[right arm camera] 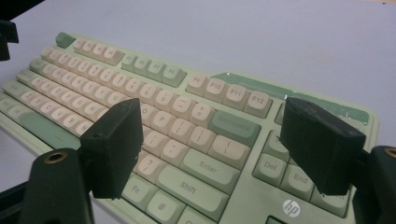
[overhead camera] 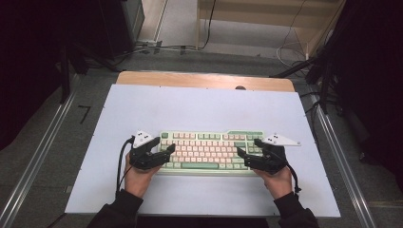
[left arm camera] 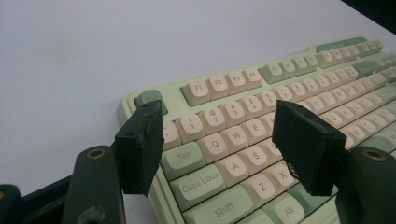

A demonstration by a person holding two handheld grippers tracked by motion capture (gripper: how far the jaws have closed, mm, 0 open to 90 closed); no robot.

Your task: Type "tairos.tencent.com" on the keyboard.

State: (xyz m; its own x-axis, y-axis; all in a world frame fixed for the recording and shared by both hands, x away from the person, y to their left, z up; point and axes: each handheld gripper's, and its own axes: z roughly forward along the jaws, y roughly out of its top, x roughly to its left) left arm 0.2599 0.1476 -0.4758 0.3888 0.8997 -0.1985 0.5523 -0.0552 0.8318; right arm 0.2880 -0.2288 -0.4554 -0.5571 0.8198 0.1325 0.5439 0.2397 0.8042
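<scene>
**Keyboard station: two hand-held grippers at a green and cream keyboard**

Landmark: keyboard, lying flat on the pale sheet; all places are given from it.

1. Person's sleeves and hands, nearest the table's front edge, one before each end of the keyboard. The left hand and the right hand each carry a gripper.

2. Left gripper, at the keyboard's left end, over the Tab and Caps Lock corner. In the left gripper view its two black jaws stand spread apart, released, with nothing between the pads; the letter keys show in the gap below. Whether the tips touch the key tops cannot be told.

3. Right gripper, at the keyboard's right end. In the right gripper view its jaws are likewise spread, released, gripping nothing; the Enter and Shift keys lie in the gap, and the logo on the case sits near the right jaw.

4. Keyboard, between the two grippers, parallel to the front edge.

5. Pale sheet, under the keyboard, bare on its far side.

6. Wooden table edge, beyond the sheet.
</scene>
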